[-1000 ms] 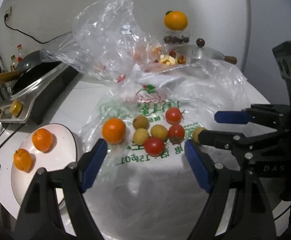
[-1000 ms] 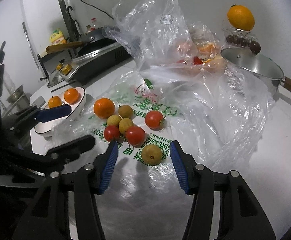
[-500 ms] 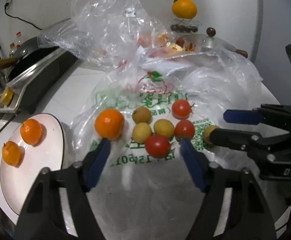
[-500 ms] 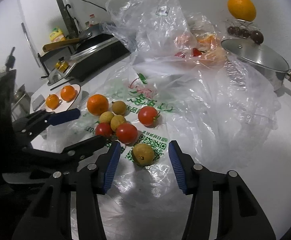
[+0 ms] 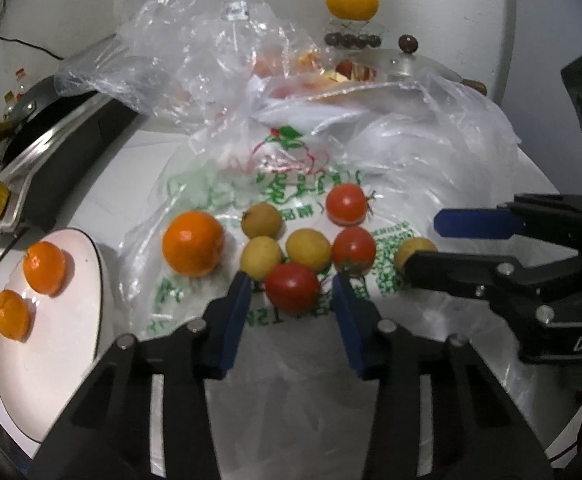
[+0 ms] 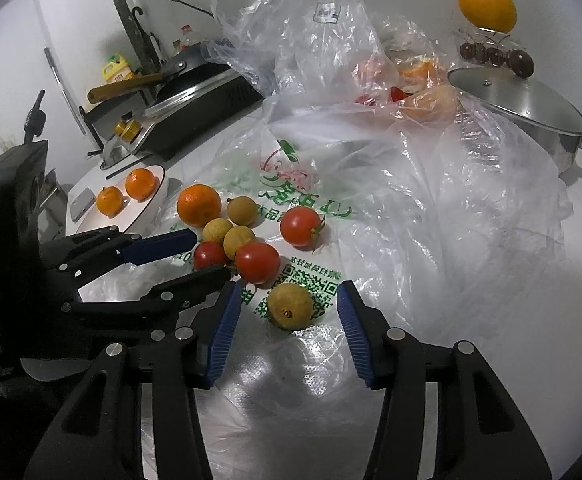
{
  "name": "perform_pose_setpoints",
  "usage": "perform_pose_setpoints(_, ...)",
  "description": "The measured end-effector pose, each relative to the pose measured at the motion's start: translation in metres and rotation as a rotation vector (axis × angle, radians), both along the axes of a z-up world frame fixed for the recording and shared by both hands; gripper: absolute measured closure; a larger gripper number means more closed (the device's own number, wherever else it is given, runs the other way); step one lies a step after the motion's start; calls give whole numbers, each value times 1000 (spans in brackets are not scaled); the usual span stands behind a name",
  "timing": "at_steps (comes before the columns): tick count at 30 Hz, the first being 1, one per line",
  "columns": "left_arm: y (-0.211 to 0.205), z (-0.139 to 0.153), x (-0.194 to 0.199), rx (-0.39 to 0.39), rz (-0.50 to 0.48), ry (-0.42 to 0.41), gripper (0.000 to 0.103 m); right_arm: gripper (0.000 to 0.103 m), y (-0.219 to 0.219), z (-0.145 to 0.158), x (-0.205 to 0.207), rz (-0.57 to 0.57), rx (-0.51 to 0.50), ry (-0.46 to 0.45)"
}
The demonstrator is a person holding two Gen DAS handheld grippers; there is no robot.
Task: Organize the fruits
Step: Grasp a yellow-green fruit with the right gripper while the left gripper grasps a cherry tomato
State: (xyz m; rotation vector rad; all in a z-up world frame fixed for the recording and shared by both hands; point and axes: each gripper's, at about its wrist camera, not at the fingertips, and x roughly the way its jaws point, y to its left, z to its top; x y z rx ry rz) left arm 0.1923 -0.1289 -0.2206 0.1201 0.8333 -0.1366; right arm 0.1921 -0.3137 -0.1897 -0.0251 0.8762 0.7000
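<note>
While closing around the front tomato (image 5: 292, 288) on the printed bag (image 5: 275, 188), left tongs (image 5: 289, 294) not yet pressing it. Right tongs (image 6: 287, 308) apart, straddling a lone longan (image 6: 290, 306), no contact visible. Step in hand, probably: picking fruits off the bag. Next: finish the squeeze gently, lift clear of neighbouring fruit, carry toward the plate (image 5: 63, 360) holding two tangerines (image 5: 44, 267).

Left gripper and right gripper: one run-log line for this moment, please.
left gripper: jaws closing around red tomato, not yet gripping | right gripper: jaws open either side of yellow-brown fruit | plate: two oranges
</note>
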Motion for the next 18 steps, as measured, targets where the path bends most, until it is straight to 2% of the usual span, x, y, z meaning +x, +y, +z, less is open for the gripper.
perform_pose_setpoints(12, 7, -4, 7, -64, -21, 48, 61, 56, 7, -7, 4, 0, -43, 27)
perform_pose_setpoints(18, 6, -3, 6, -73, -45, 47, 68, 63, 10, -9, 5, 5, -62, 34)
